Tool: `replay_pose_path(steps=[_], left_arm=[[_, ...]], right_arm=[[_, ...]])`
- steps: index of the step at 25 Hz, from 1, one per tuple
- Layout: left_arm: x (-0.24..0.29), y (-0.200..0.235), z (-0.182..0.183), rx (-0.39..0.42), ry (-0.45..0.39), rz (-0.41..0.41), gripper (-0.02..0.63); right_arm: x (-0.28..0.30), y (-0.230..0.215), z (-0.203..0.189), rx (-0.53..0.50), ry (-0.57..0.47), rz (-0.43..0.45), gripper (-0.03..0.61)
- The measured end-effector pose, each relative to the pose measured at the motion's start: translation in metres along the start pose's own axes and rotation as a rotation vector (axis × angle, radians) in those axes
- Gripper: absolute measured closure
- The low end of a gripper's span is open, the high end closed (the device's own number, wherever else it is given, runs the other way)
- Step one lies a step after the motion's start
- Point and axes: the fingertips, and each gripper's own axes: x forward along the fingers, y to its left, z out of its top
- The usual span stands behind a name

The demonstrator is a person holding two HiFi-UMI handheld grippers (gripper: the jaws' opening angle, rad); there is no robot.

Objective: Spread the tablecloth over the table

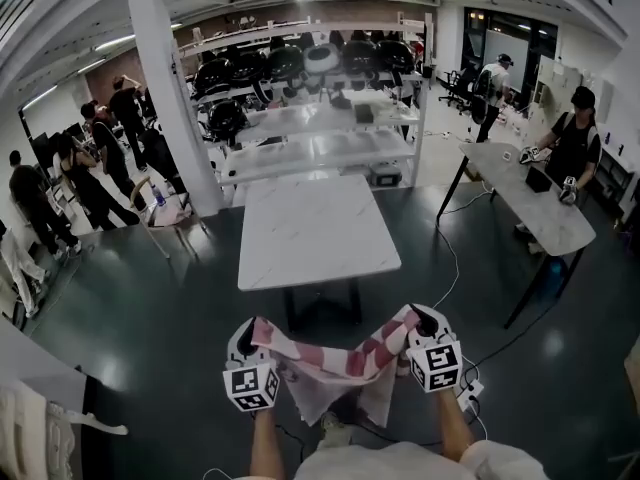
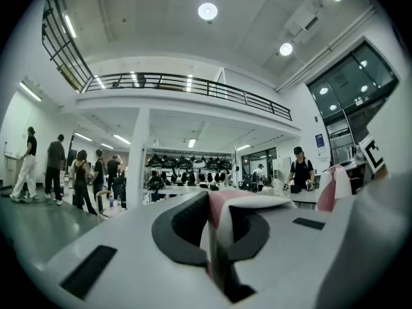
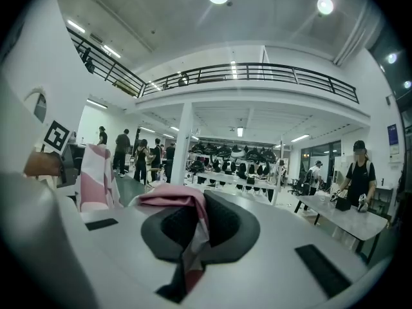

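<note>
A pink-and-white checked tablecloth hangs slack between my two grippers in the head view. My left gripper is shut on one corner of it, seen pinched between the jaws as a pink fold in the left gripper view. My right gripper is shut on the other corner. The white rectangular table stands bare a short way ahead of both grippers, with the cloth held short of its near edge.
White shelving with dark helmets stands behind the table. A second long table with a person at it is on the right. A chair and several people stand at the left. Cables lie on the dark floor by my feet.
</note>
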Motion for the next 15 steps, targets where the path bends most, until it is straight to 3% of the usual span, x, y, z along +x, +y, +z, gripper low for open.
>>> replay_pose_path(steps=[7, 15], left_arm=[[0.078, 0.061, 0.012, -0.004, -0.015, -0.021, 0.588], [0.143, 0.109, 0.019, 0.001, -0.037, -0.053, 0.588]], right_arm=[[0.089, 0.007, 0.025, -0.014, -0.001, -0.032, 0.56], [0.154, 0.009, 0.042, -0.023, -0.014, -0.078, 0.559]])
